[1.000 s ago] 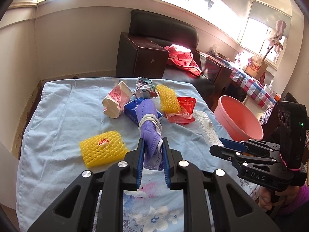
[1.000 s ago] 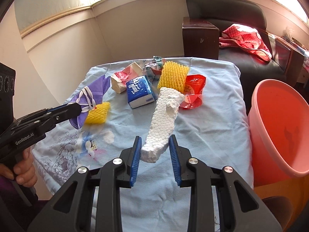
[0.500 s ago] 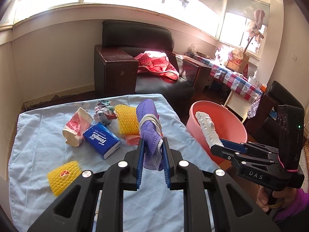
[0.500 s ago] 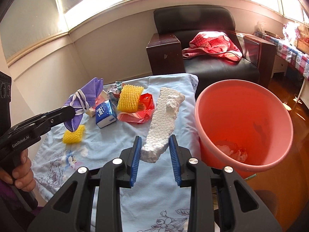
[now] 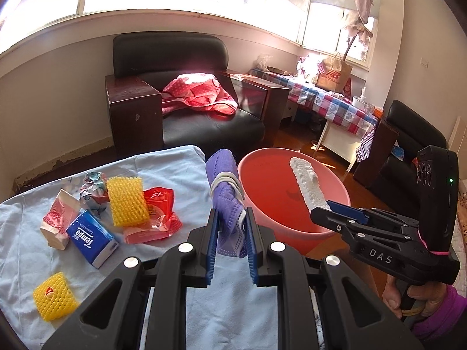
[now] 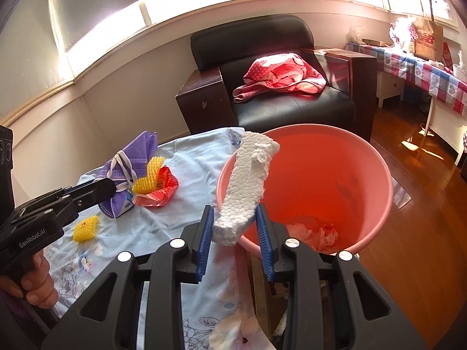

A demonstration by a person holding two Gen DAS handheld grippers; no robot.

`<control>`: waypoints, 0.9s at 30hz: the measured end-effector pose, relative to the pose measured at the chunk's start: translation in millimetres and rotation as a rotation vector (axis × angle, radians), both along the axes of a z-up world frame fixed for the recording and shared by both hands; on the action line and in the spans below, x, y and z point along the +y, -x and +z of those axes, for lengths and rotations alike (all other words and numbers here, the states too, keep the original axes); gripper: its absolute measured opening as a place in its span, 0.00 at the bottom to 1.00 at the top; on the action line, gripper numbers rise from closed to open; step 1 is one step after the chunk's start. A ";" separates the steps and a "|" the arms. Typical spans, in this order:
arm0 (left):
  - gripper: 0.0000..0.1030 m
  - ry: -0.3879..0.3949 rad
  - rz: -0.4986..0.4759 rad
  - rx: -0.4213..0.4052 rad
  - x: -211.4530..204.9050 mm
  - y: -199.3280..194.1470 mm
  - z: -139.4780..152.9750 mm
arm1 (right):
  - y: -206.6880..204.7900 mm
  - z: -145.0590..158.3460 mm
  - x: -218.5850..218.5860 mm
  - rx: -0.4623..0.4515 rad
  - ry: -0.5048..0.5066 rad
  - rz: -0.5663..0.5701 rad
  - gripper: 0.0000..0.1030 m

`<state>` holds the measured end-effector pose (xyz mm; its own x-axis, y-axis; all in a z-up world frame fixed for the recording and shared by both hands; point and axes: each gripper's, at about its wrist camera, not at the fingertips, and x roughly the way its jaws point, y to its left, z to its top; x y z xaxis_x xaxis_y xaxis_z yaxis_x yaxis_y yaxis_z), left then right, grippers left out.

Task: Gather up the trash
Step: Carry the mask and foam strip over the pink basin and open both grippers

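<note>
My left gripper (image 5: 230, 230) is shut on a purple face mask (image 5: 224, 186) and holds it above the table's right edge, beside the pink bucket (image 5: 332, 192). My right gripper (image 6: 235, 227) is shut on a white foam strip (image 6: 248, 180) that reaches over the bucket's near rim (image 6: 376, 157). Crumpled paper lies at the bucket's bottom. The right gripper with the foam also shows in the left wrist view (image 5: 341, 213); the left gripper with the mask shows in the right wrist view (image 6: 108, 188).
On the blue tablecloth (image 5: 35, 262) lie a Tempo tissue pack (image 5: 92, 237), a yellow foam net (image 5: 125, 201), a red wrapper (image 5: 157, 218), a paper cup (image 5: 58, 218), crumpled foil (image 5: 93, 186) and a small yellow net (image 5: 54, 296). A black armchair (image 5: 186, 93) stands behind.
Both grippers have swung right from over the table toward the bucket, carrying the mask and the foam. The foam now hangs over the bucket's rim.
</note>
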<state>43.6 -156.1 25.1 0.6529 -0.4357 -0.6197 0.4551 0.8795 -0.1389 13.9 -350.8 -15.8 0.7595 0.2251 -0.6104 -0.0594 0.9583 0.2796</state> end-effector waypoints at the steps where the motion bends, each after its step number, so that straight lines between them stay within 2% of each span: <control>1: 0.16 -0.004 -0.010 0.006 -6.5 -1.9 -1.8 | -0.1 -1.0 -3.4 0.000 -0.004 -0.008 0.29; 18: 0.16 -0.051 -0.144 0.025 -100.3 -30.2 -15.9 | -14.4 -18.3 -49.6 0.029 -0.027 -0.101 0.30; 27: 0.17 -0.064 -0.140 0.057 -124.1 -47.4 -26.5 | -24.7 -27.1 -63.2 0.066 -0.039 -0.136 0.30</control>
<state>91.0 -280.3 -1.4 0.5517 -0.4780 -0.6835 0.5667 0.8161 -0.1134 38.6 -414.1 -42.9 0.7430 0.1475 -0.6528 0.0901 0.9445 0.3160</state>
